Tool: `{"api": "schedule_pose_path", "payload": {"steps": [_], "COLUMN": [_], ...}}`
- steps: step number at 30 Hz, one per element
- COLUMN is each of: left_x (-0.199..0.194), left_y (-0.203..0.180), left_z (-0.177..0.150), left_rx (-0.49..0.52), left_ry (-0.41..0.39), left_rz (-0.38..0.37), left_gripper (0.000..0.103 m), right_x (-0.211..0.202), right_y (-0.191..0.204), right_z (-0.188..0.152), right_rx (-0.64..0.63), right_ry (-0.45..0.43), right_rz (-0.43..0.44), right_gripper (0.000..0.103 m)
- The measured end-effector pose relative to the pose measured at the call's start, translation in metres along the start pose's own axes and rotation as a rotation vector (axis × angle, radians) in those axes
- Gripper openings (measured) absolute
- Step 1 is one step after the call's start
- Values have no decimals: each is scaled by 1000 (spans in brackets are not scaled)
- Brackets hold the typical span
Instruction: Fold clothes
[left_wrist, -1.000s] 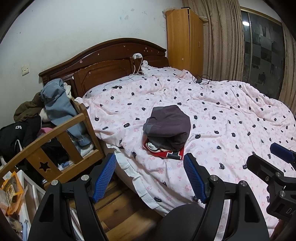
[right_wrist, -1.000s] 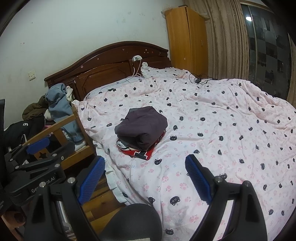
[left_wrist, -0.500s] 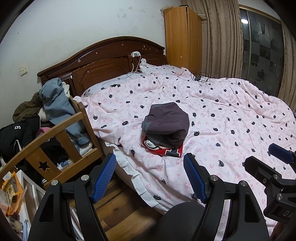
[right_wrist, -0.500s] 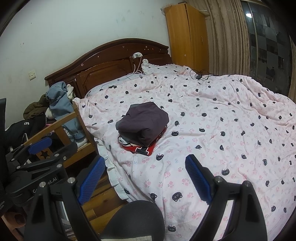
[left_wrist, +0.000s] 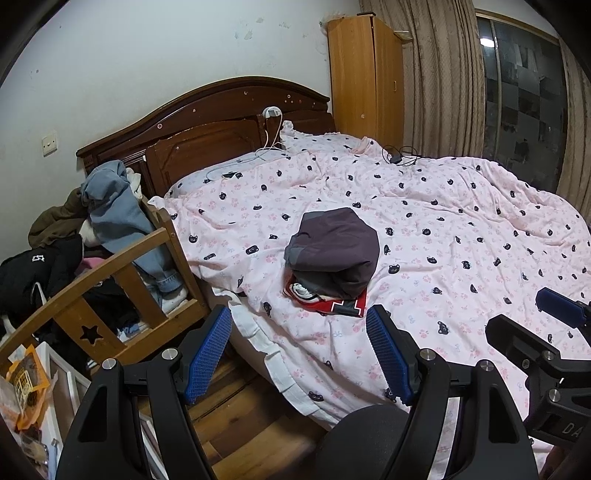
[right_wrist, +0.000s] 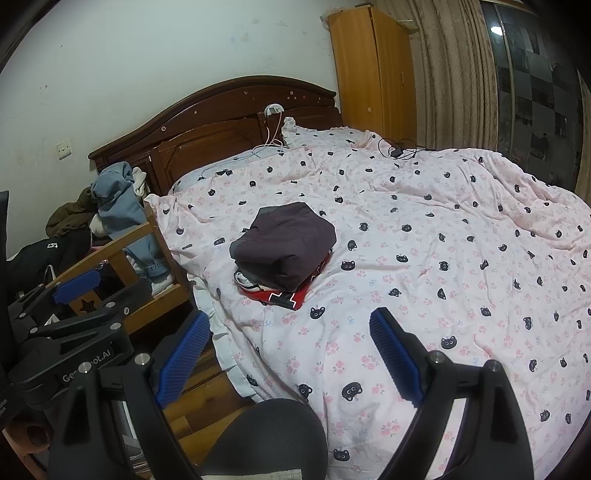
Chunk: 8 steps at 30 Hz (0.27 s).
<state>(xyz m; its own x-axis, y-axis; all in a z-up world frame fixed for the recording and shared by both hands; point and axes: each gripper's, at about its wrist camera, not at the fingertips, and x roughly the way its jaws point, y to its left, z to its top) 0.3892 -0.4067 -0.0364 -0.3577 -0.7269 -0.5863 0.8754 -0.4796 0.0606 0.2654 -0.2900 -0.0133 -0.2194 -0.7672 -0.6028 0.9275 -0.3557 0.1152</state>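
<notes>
A stack of folded clothes lies on the pink cat-print bedcover (left_wrist: 461, 229), near the bed's left side. A dark purple-grey garment (left_wrist: 332, 251) is on top and a red one (left_wrist: 345, 305) is underneath. My left gripper (left_wrist: 298, 349) hovers open just short of the stack, above the bed's edge, with nothing between its blue pads. My right gripper (right_wrist: 288, 356) is also open and empty, and the stack (right_wrist: 284, 247) lies ahead of it. Unfolded clothes, including blue jeans (left_wrist: 118, 210), are heaped over a wooden rail at the left.
A wooden rail (left_wrist: 110, 280) with a star cut-out stands beside the bed on the left. Cables and a charger (left_wrist: 397, 158) lie near the headboard (left_wrist: 221, 110). A black rounded chair back (left_wrist: 369, 435) sits low between the fingers. A wardrobe and curtains stand at the back right.
</notes>
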Motion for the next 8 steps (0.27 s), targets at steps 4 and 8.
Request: {"api": "schedule_pose_path", "payload": {"steps": [4, 8], "left_x": [0, 0], "left_y": [1, 1], "left_z": [1, 1], "left_rx": [-3, -5], "left_ry": [0, 0], "left_rz": [-3, -8], "left_gripper": [71, 71], "right_x": [-2, -3], "right_y": [2, 4], "right_z": [0, -1], "right_rx": [-2, -5], "right_ry": [-4, -7], "right_rz": [-1, -1], "right_gripper": [90, 90]}}
